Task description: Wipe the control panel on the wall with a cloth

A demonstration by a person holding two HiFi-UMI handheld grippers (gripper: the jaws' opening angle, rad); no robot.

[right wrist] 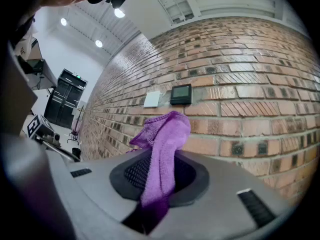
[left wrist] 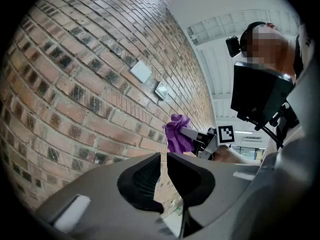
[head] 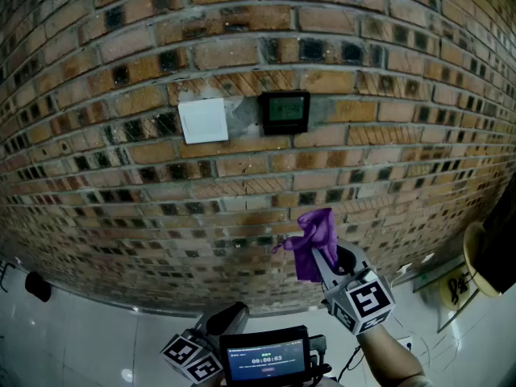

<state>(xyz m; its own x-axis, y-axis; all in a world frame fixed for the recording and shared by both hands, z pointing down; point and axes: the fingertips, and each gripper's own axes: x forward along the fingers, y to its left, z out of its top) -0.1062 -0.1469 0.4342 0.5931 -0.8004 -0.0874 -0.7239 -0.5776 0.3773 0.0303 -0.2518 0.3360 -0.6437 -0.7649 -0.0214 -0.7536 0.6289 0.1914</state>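
Observation:
A small black control panel (head: 285, 110) with a greenish screen is mounted on the brick wall, and it also shows as control panel (right wrist: 181, 93) and control panel (left wrist: 161, 91). My right gripper (head: 322, 252) is shut on a purple cloth (head: 311, 239), held well below the panel and a little to its right. The cloth (right wrist: 162, 149) bunches out from between the jaws. My left gripper (left wrist: 164, 170) is low, shut, with nothing in it; its marker cube (head: 192, 355) shows at the bottom of the head view.
A white blank plate (head: 203, 120) sits on the wall just left of the panel. A small screen device (head: 266, 358) hangs at my chest. A black object (head: 37, 285) stands on the white floor at left; a round tan thing (head: 477, 258) is at right.

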